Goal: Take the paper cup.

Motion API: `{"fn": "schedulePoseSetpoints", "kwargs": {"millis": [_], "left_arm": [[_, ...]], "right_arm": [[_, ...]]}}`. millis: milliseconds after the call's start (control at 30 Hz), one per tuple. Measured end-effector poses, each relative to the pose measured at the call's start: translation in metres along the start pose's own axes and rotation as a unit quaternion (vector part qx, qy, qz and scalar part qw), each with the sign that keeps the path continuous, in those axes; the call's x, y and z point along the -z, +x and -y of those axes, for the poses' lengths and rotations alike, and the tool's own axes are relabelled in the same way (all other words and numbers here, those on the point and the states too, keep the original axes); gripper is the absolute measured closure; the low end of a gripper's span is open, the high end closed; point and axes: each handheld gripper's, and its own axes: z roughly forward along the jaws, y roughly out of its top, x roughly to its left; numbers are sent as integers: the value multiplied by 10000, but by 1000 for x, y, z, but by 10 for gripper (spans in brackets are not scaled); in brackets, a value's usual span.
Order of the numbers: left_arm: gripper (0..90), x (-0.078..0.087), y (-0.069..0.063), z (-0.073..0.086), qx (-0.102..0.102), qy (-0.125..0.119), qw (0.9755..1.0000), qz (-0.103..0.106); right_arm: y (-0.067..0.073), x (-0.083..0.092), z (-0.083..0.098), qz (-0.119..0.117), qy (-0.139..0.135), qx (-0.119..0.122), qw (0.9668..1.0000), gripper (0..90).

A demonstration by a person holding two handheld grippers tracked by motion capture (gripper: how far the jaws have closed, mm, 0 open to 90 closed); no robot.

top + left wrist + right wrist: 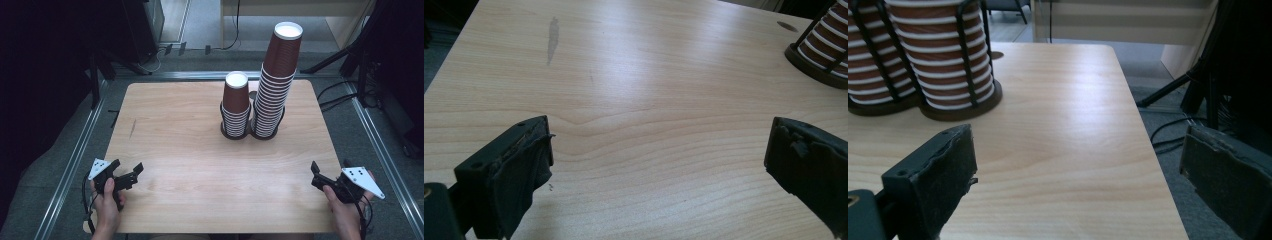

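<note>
My left claw [131, 174] rests at the near left corner of the table [190, 165], jaws spread wide with nothing between them; its pads look torn and ragged. The tabletop is pale, smooth wood grain with a dark scuff [552, 39] toward the far left.

At the far middle stand the cups: a short stack [236, 106] and, just to its right, a tall stack [276, 80], both brown paper with white rims, tapered, each nested in a dark wire holder [960, 97] with a round base.

My right claw [327, 175] sits at the near right corner, jaws also wide apart and empty.

I'd judge the tall stack the risk: it leans slightly, and a sideways nudge could tip it. Thin paper walls would crush under a hard squeeze, and tight nesting might lift several cups together.
</note>
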Motion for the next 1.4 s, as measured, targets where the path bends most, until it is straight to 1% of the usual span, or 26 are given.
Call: {"fn": "schedulePoseSetpoints", "kwargs": {"millis": [67, 100, 200, 267, 367, 467, 567, 667, 767, 800, 833, 867, 900, 933, 1033, 1100, 1133, 1167, 1233, 1400], "left_arm": [[0, 0, 0, 0, -9, 21, 10000, 9], [0, 0, 0, 0, -4, 23, 10000, 8], [0, 0, 0, 0, 18, 33, 10000, 5], [0, -1, 0, 0, -10, 39, 10000, 0], [0, -1, -2, 0, -61, 63, 10000, -37], [0, -1, -2, 0, -100, 72, 9999, -36], [0, -1, -2, 0, -83, 67, 9999, -19], [0, -1, -1, 0, -63, 67, 10000, 3], [0, -1, -2, 0, -78, 67, 9999, 7], [0, -1, -2, 0, -91, 72, 9999, 6], [0, -1, -2, 0, -97, 74, 9999, 9], [0, -1, -2, 0, -100, 76, 9999, 11], [0, -1, -2, 0, -104, 77, 9999, 14], [0, -1, -2, 0, -102, 75, 9999, 19], [0, -1, -2, 0, -89, 72, 9999, 28], [0, -1, -2, 0, -92, 75, 9999, 30], [0, -1, -2, 0, -98, 74, 9999, 32], [0, -1, -2, 0, -101, 75, 9999, 33], [0, -1, -2, 0, -115, 76, 9999, 36], [0, -1, -2, 0, -115, 77, 9999, 52]], "right_arm": [[4, 0, -9, -12, -28, -15, 10000, 18], [4, 0, -9, -12, -28, -15, 10000, 18], [8, -1, -18, -50, -81, -21, 10000, 18], [12, -3, -26, -94, -90, -5, 9999, 18], [15, -5, -31, -142, -38, 10, 9999, 19], [21, -8, -38, -252, -16, 61, 9997, 19], [28, -11, -47, -342, -79, 89, 9993, 19], [36, -15, -60, -437, -163, 166, 9988, 19], [41, -18, -73, -502, -261, 202, 9982, 19], [44, -20, -82, -521, -319, 201, 9979, 19], [44, -20, -82, -521, -319, 201, 9979, 19], [44, -21, -85, -528, -327, 191, 9979, 19], [46, -23, -93, -537, -362, 155, 9978, 19], [46, -23, -93, -537, -362, 155, 9978, 19], [49, -27, -104, -583, -404, 105, 9974, 19], [51, -29, -110, -611, -445, 119, 9971, 19], [55, -31, -117, -641, -482, 126, 9967, 19], [55, -31, -117, -641, -482, 126, 9967, 19], [58, -32, -123, -674, -519, 128, 9963, 19], [68, -39, -136, -680, -638, 151, 9955, 19]]}}
